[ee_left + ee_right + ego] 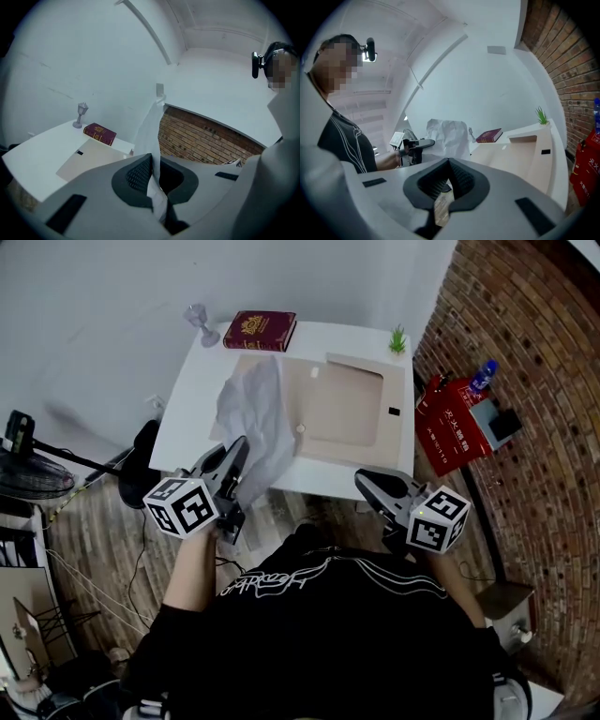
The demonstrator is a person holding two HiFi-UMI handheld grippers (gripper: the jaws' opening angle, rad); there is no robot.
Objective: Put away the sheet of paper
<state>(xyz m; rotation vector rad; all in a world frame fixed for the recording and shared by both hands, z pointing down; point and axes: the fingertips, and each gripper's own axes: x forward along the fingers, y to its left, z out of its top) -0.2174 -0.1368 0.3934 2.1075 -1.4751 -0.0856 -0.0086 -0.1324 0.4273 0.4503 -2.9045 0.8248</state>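
The person wears a black short-sleeved shirt printed across the chest with thin white lines and lettering, and a small black camera is strapped to the head. The left hand-held gripper and the right hand-held gripper each have a smooth light grey body with dark rectangular slots. Both also have black ribbed pads lining the jaws and, at the near end, a white cube bearing black square markers.

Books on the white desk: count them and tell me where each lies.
1. The dark red book lies at the desk's far edge, beside the goblet. The crumpled paper sheet held by the left gripper could hide more.
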